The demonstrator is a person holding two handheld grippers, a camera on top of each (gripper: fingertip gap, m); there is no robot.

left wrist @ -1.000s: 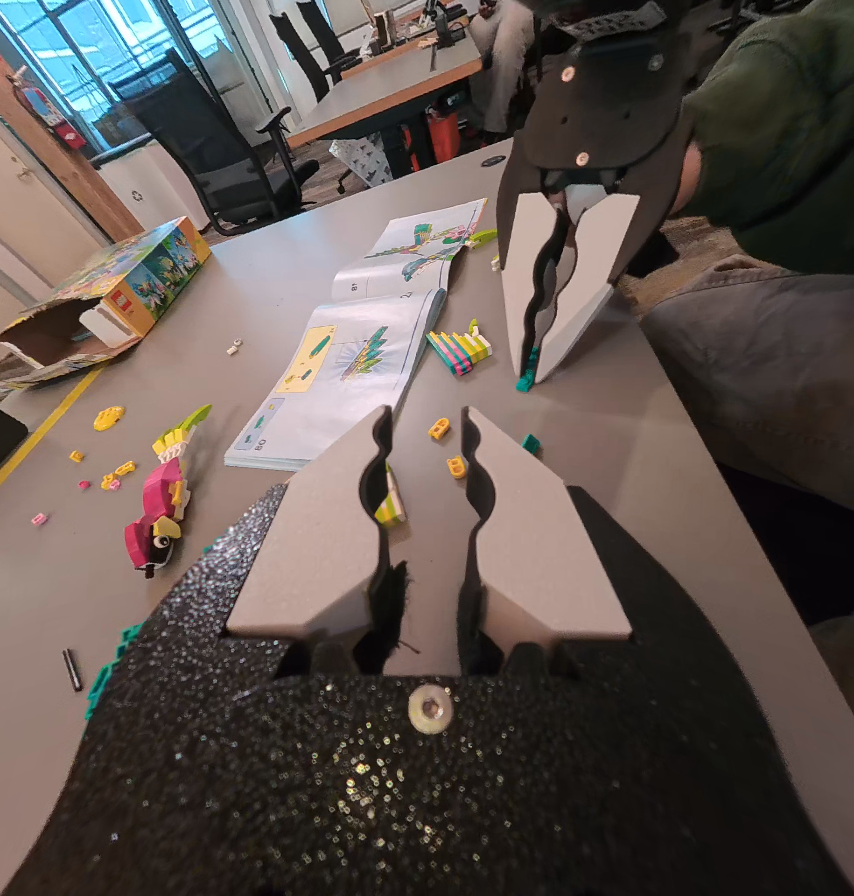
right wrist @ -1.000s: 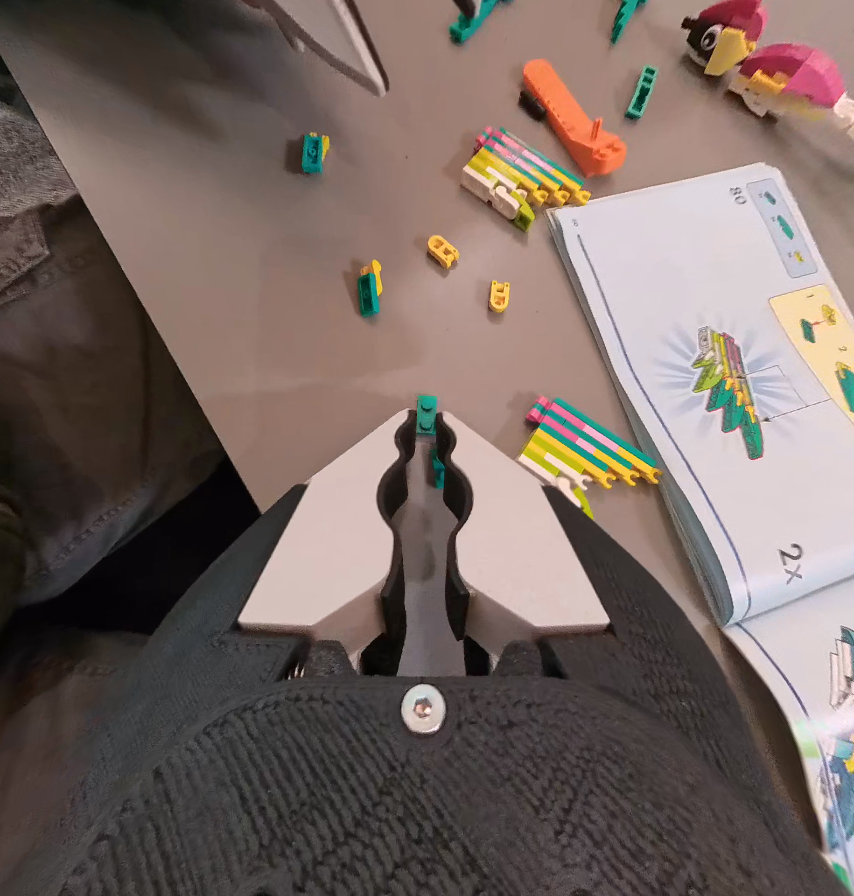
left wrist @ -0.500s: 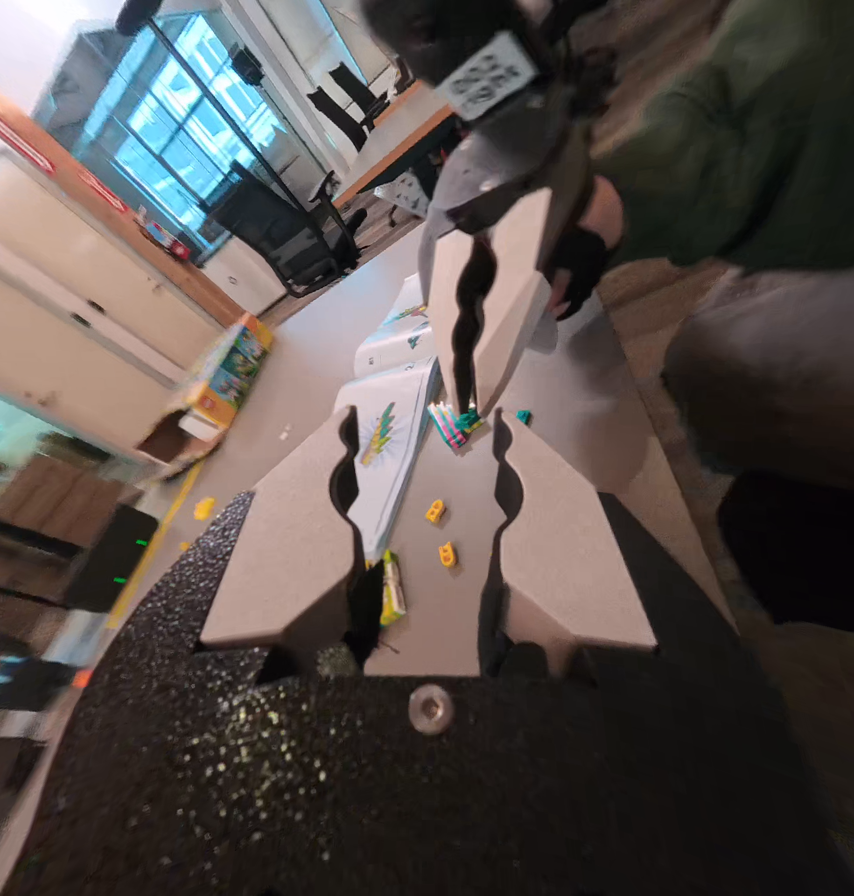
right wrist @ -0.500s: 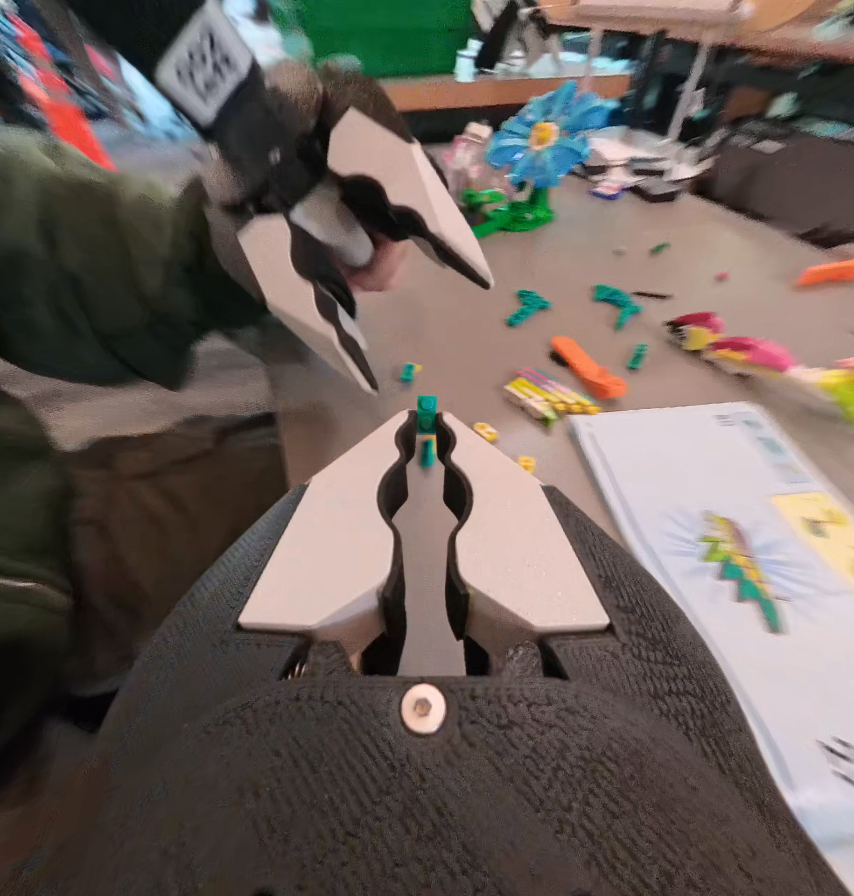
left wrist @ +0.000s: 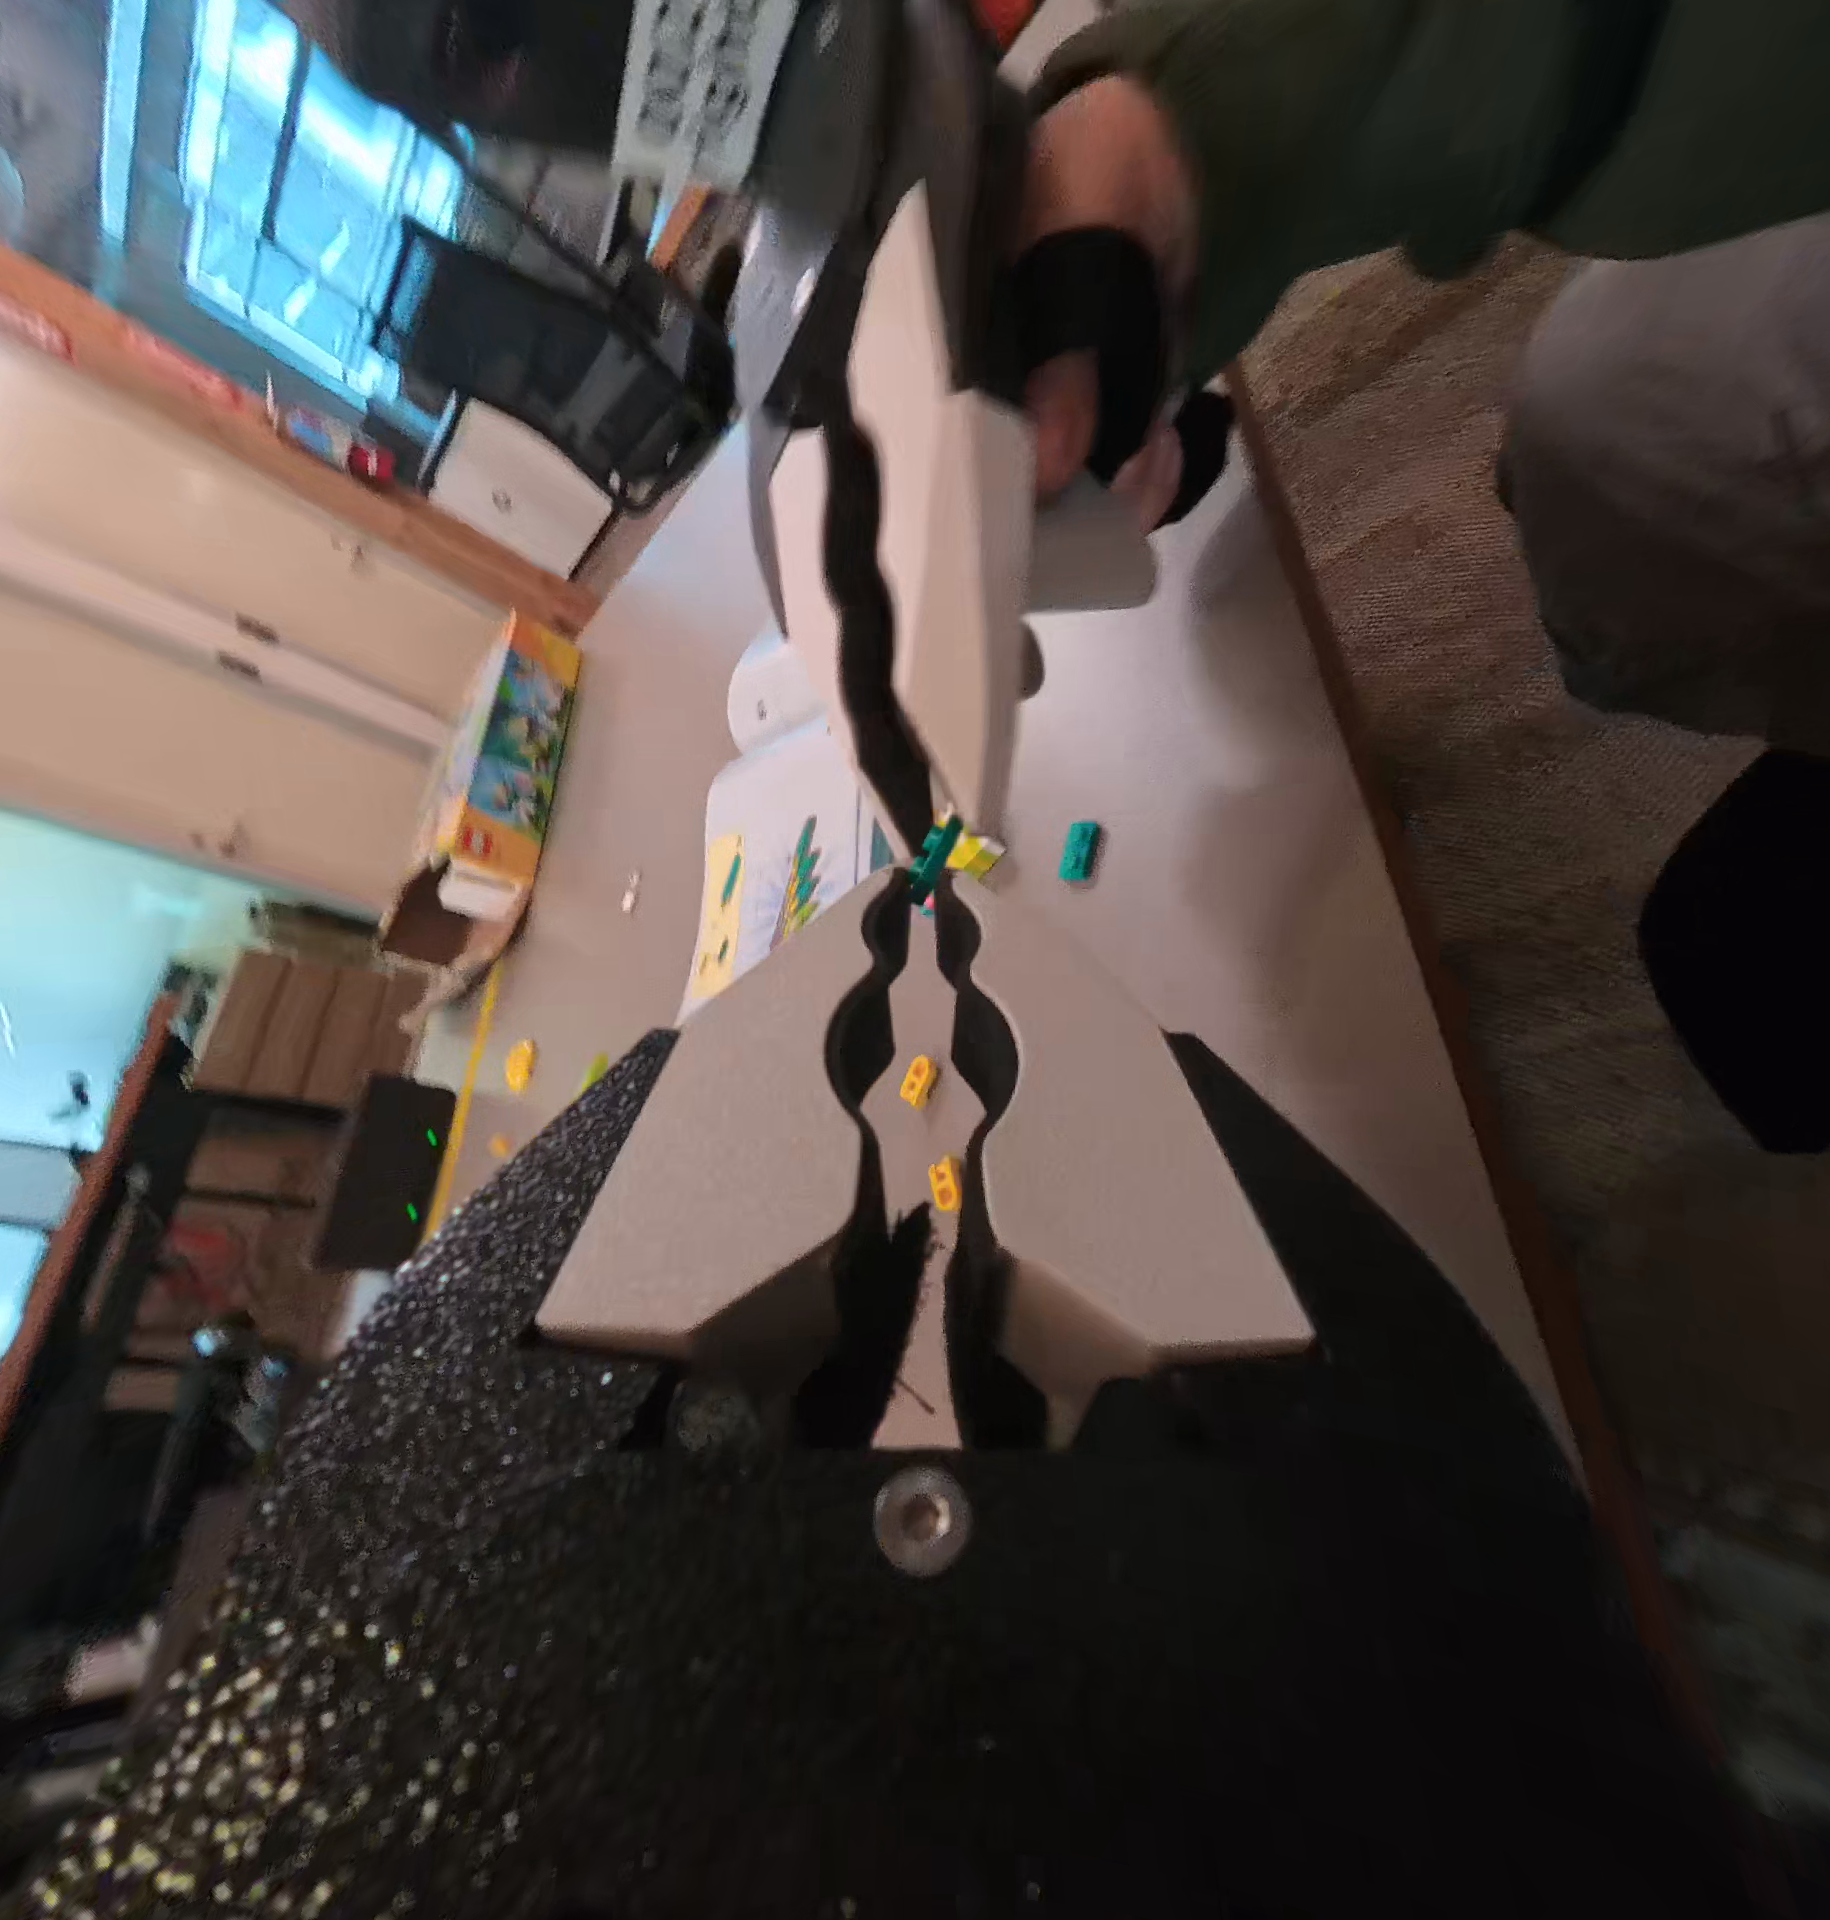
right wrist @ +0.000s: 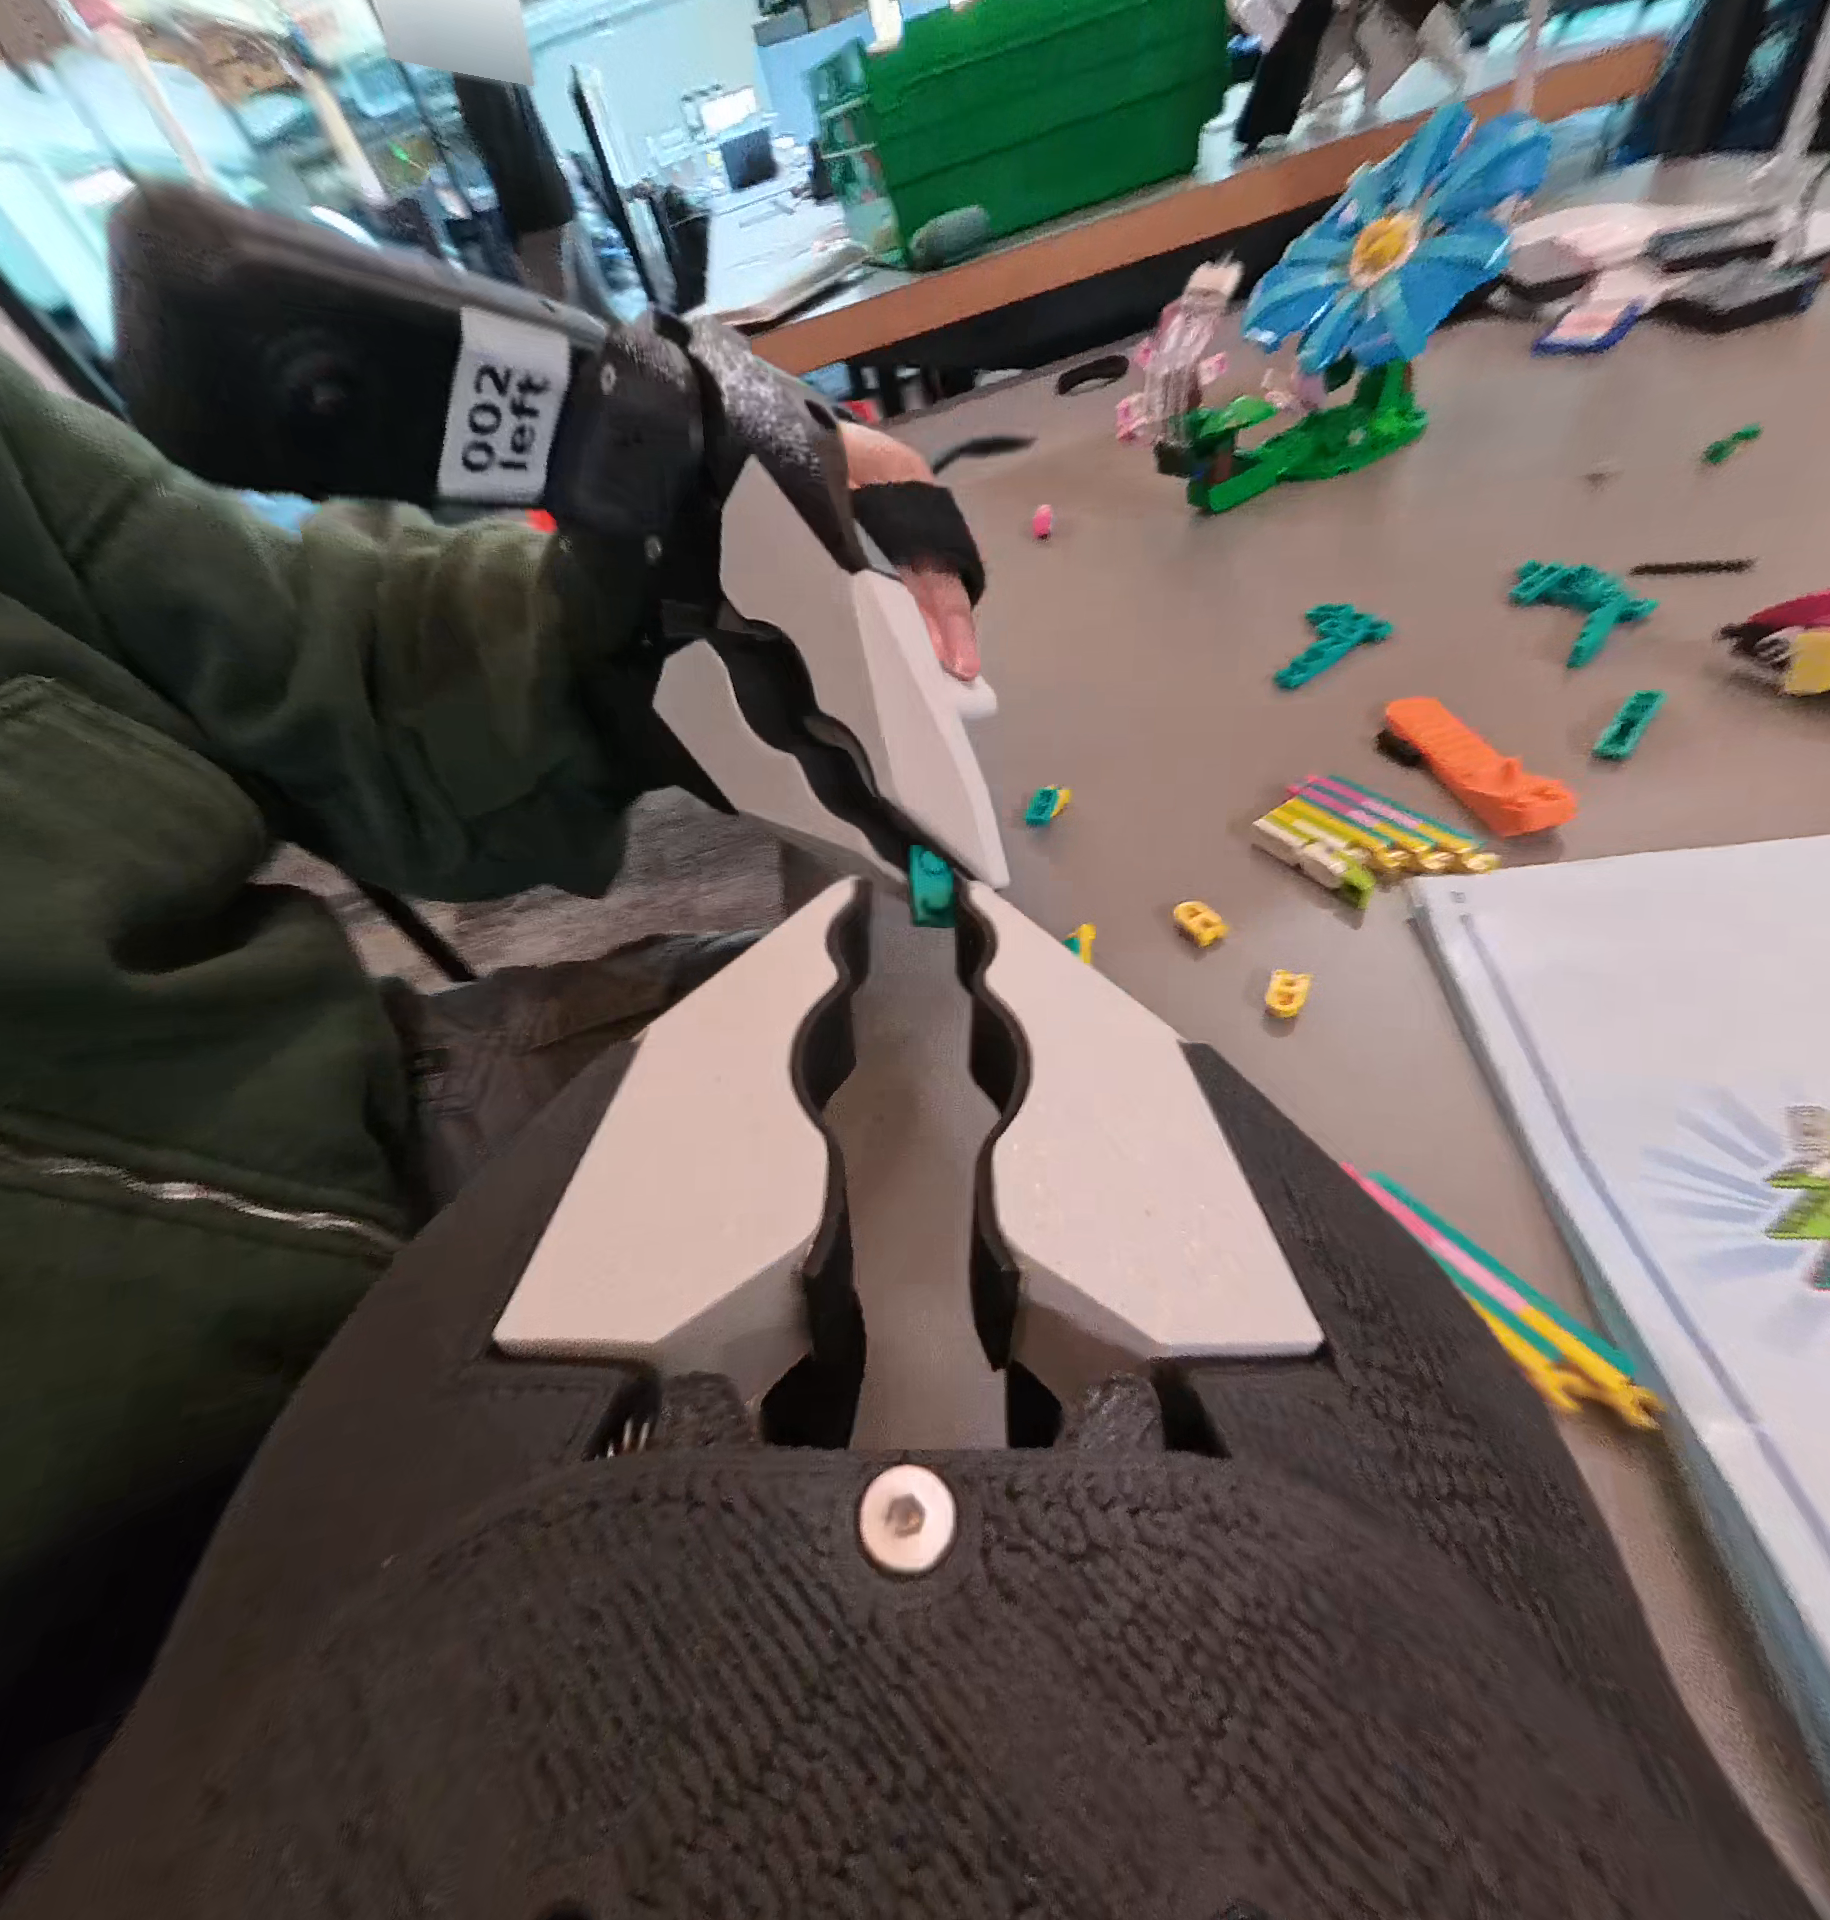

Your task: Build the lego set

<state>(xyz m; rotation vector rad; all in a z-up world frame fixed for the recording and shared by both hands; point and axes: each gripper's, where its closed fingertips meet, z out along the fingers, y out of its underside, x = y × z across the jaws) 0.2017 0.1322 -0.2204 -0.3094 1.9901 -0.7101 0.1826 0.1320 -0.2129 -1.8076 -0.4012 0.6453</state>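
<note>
A small teal lego piece (right wrist: pixel 930 883) is held in the air above the grey table (right wrist: pixel 1202 644). My left gripper (left wrist: pixel 923 883) is shut on it at the fingertips; the piece also shows in the left wrist view (left wrist: pixel 932 854). My right gripper (right wrist: pixel 911 899) meets it tip to tip. Its jaws stand slightly apart, wider than the piece, which sits against the right-hand fingertip (right wrist: pixel 968 914). In the right wrist view the left gripper (right wrist: pixel 937 857) comes in from the upper left. In the left wrist view the right gripper (left wrist: pixel 947 816) comes down from above.
An open instruction booklet (right wrist: pixel 1669 1039) lies at the right. A striped wing assembly (right wrist: pixel 1368 831), an orange brick separator (right wrist: pixel 1472 774), small yellow pieces (right wrist: pixel 1197 923) and teal parts (right wrist: pixel 1332 644) lie on the table. A blue flower model (right wrist: pixel 1389 260) stands farther back. The set's box (left wrist: pixel 506 748) lies at the left. Only a small space, under 4 cm, lies between the two pairs of fingers.
Both grippers rose from the table and came together tip to tip. The left gripper closed on the teal piece that the right one carried. The right jaws have parted.
</note>
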